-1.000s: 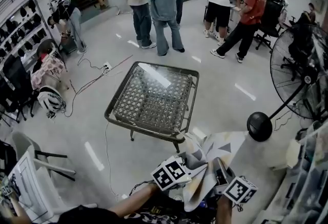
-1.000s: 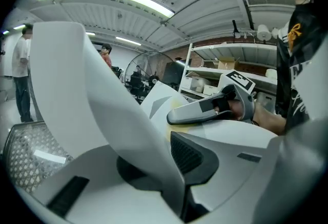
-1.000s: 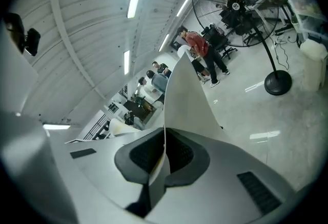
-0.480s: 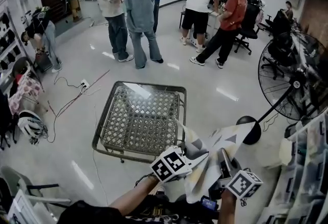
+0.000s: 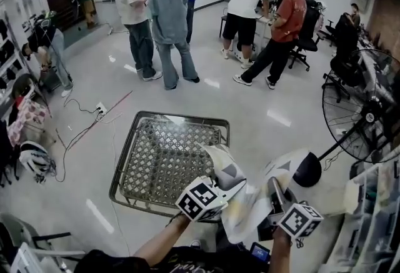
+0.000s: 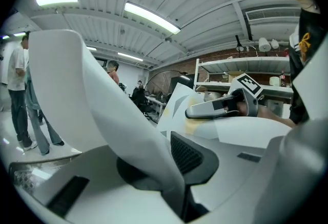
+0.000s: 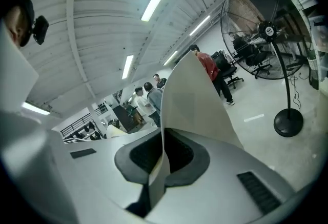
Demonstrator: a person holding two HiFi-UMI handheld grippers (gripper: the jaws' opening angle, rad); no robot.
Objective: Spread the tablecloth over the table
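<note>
The tablecloth [image 5: 250, 200], pale with grey triangles, hangs bunched between both grippers at the bottom of the head view. One fold rises over the near right corner of the table [image 5: 169, 156], a metal frame with a lattice top. My left gripper [image 5: 234, 185] is shut on a cloth edge [image 6: 102, 110], pinched deep between its pads [image 6: 189, 156]. To its right my right gripper [image 5: 273, 183] is shut on another edge of the cloth [image 7: 195, 100], which stands up from its pads [image 7: 179, 154]. The right gripper [image 6: 190, 112] also shows in the left gripper view.
A standing fan [image 5: 369, 109] with a round black base [image 5: 306, 168] is close on the right, beside shelves [image 5: 375, 203]. Several people [image 5: 169, 22] stand beyond the table. Cables [image 5: 87, 122] and a helmet [image 5: 34, 156] lie on the floor at left.
Both grippers have carried the bunched cloth forward to the table's near edge. A fold of it now overlaps the table's near right corner.
</note>
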